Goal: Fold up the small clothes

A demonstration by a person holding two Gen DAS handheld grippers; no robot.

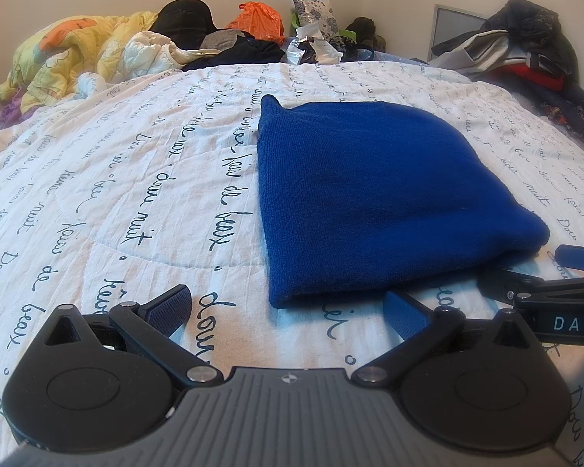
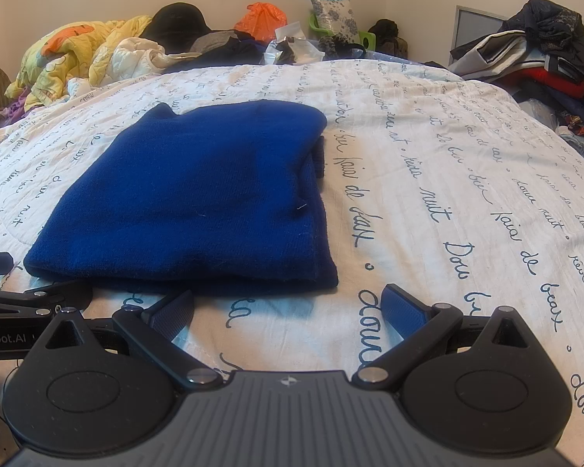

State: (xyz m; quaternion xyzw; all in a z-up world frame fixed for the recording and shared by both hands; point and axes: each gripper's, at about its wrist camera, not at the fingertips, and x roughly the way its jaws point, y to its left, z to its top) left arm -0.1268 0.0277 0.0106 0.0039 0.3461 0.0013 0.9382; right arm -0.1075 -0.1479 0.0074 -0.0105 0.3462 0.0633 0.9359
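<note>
A small dark blue knitted garment (image 1: pixel 373 194) lies folded flat on the white quilt with blue script (image 1: pixel 136 179). It also shows in the right wrist view (image 2: pixel 198 194), with layered edges on its right side. My left gripper (image 1: pixel 288 307) is open and empty, just short of the garment's near left corner. My right gripper (image 2: pixel 288 307) is open and empty, just short of the garment's near right edge. The right gripper's fingers (image 1: pixel 576 257) show at the right edge of the left wrist view, beside the garment.
A yellow quilt (image 1: pixel 70 54), dark clothes, an orange bag (image 1: pixel 259 19) and a patterned cushion (image 1: pixel 317 13) are heaped along the far side of the bed. A pile of dark and red clothes (image 1: pixel 525 54) sits at the far right.
</note>
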